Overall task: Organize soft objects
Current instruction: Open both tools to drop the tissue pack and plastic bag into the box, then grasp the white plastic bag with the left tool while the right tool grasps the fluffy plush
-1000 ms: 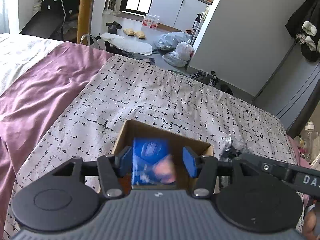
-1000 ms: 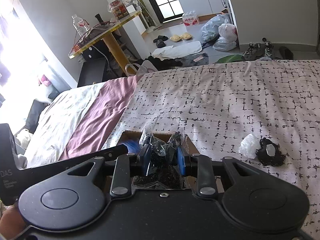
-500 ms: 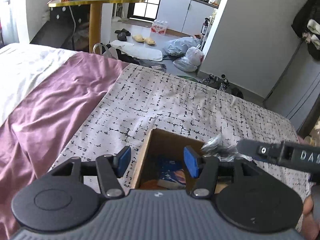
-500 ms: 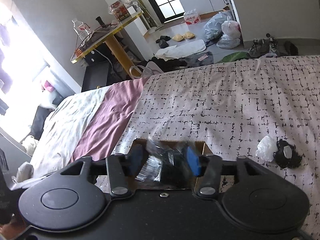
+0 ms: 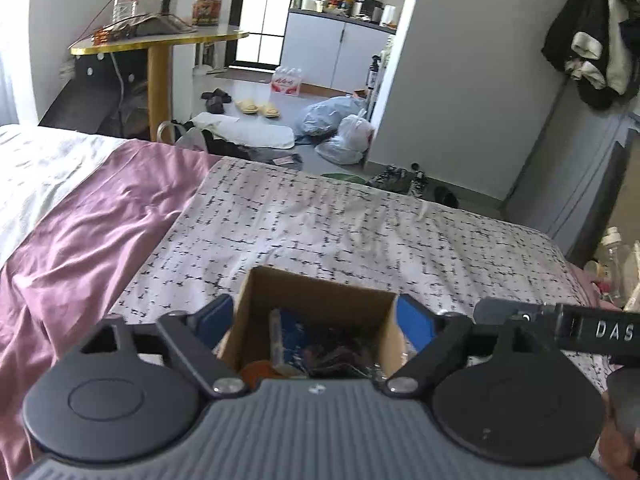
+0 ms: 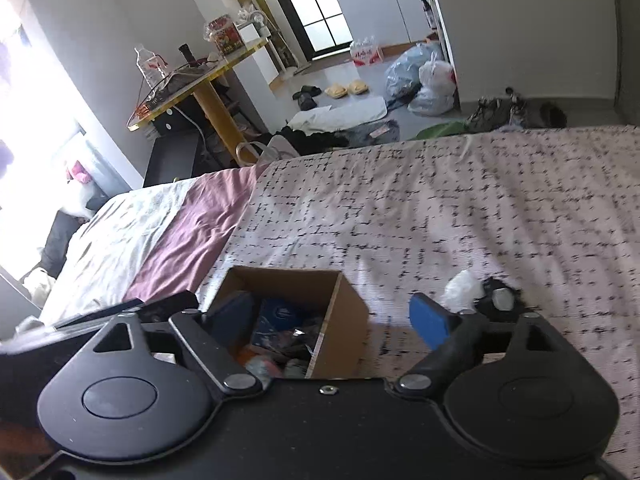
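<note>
An open cardboard box [image 5: 320,288] [image 6: 340,316] sits on the black-and-white patterned bedspread [image 5: 360,220]. Inside lie a blue packet [image 6: 276,316] [image 5: 292,332], a dark item in clear wrap [image 5: 340,356] and something orange [image 5: 256,370]. My left gripper [image 5: 316,320] is open and empty, its blue pads on either side of the box. My right gripper [image 6: 332,316] is open and empty above the box's right wall. A white bundle [image 6: 462,286] and a black bundle [image 6: 498,298] lie on the bedspread right of the box.
A purple sheet [image 5: 80,220] and white bedding [image 5: 36,168] lie left of the patterned spread. Beyond the bed's far edge the floor holds bags [image 5: 340,128], shoes and a yellow table [image 5: 160,40]. The right gripper's body [image 5: 560,324] shows at right in the left wrist view.
The left gripper released the blue packet into the box. The right gripper opened and dropped the dark wrapped item into the box. Both grippers rose and opened wider.
</note>
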